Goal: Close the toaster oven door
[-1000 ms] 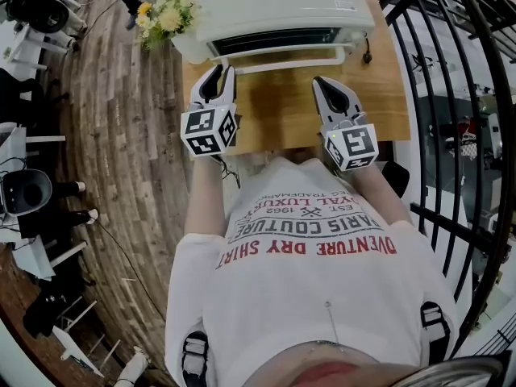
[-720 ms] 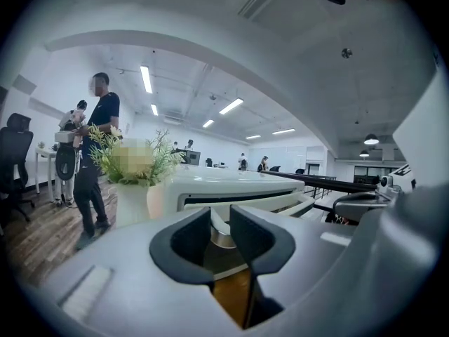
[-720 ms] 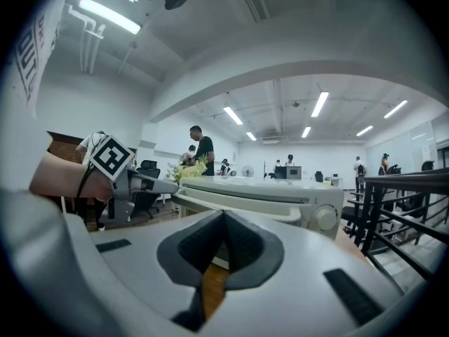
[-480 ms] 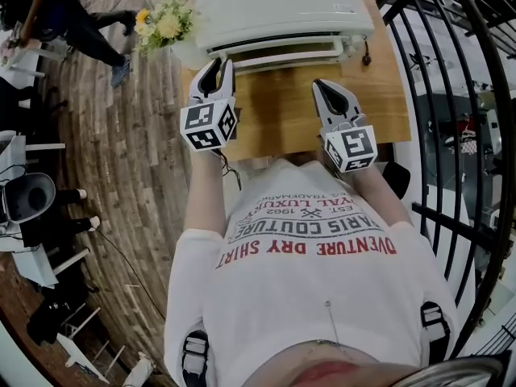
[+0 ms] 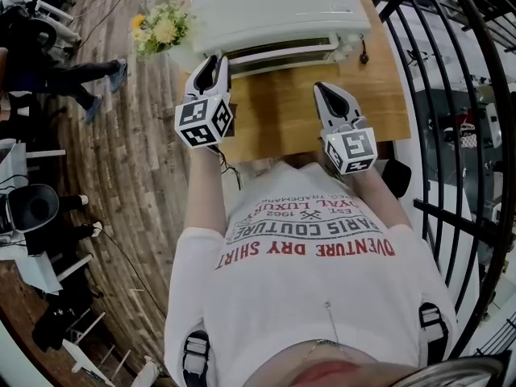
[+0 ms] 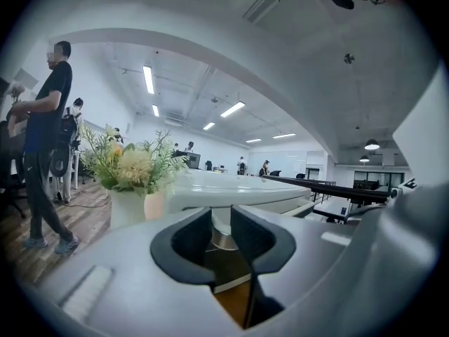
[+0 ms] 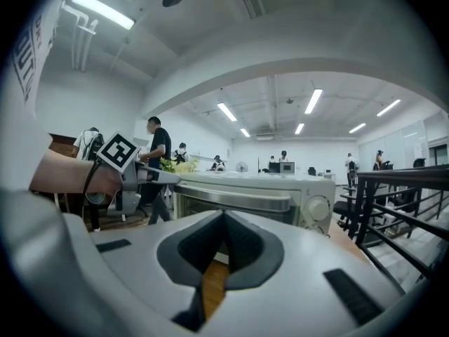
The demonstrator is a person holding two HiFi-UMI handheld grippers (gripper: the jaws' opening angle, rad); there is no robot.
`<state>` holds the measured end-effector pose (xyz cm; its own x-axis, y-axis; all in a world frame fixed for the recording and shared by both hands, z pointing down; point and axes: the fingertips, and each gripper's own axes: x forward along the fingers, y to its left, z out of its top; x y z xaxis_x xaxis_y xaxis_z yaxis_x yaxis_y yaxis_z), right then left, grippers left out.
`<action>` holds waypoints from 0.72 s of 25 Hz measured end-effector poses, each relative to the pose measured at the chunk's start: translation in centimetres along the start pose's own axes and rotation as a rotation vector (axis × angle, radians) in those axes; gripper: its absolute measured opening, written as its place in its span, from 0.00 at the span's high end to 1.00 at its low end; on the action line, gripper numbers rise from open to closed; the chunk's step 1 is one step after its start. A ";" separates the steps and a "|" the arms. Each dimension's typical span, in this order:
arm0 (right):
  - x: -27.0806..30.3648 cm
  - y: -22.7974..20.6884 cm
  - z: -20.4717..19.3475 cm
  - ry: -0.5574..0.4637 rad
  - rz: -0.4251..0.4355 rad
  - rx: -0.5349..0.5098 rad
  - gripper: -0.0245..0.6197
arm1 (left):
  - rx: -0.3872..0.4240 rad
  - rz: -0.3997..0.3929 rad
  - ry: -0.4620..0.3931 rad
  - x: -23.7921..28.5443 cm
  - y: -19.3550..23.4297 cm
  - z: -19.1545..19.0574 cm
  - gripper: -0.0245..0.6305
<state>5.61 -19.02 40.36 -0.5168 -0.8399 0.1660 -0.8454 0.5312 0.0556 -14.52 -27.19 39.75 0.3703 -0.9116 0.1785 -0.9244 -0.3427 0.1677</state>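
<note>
Two grippers hang over the brown wooden table [image 5: 278, 123]. Your left gripper [image 5: 211, 61] [image 6: 221, 220] has its jaws opening, with a narrow gap between the pads and nothing pinched in it. Just ahead of its tips is the left end of the white, boxy metal toaster oven [image 5: 274, 6] [image 7: 280, 192], with its glass door [image 5: 282, 52] [image 7: 224, 206] raised upright against the front. Your right gripper [image 5: 324, 89] [image 7: 223, 220] has its jaws together at the tips and empty, short of the oven. A white vase of yellow flowers [image 5: 164, 29] [image 6: 130, 174] stands left of your left jaws.

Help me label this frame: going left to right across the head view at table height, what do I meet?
Flower vase → left gripper, jaws opening with nothing gripped between them → right gripper → black railing.
</note>
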 end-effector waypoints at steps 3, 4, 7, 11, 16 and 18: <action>-0.3 -0.1 0.0 -0.002 -0.006 0.003 0.95 | 0.040 0.013 0.009 0.1 0.0 -0.1 0.82; -0.4 -0.1 0.0 -0.002 -0.008 0.005 0.95 | 0.058 0.020 0.016 0.2 -0.1 -0.1 0.82; -0.4 -0.2 -0.1 0.008 -0.010 0.016 0.95 | 0.092 0.034 0.052 0.3 -0.2 -0.2 0.83; -0.7 0.2 -0.3 0.015 0.010 0.026 0.95 | 0.134 0.010 0.060 -1.0 -1.8 0.1 0.85; -1.5 0.9 -0.2 0.011 0.032 0.021 0.95 | 0.138 -0.025 0.046 -3.9 -4.0 -0.2 0.90; -1.6 1.0 -0.3 0.009 0.043 0.022 0.95 | 0.134 -0.038 0.046 -4.6 -4.7 -0.7 0.92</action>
<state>5.60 -17.12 40.40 -0.5518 -0.8151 0.1768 -0.8251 0.5643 0.0267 -11.80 -21.21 38.80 0.4060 -0.8872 0.2192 -0.9125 -0.4066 0.0443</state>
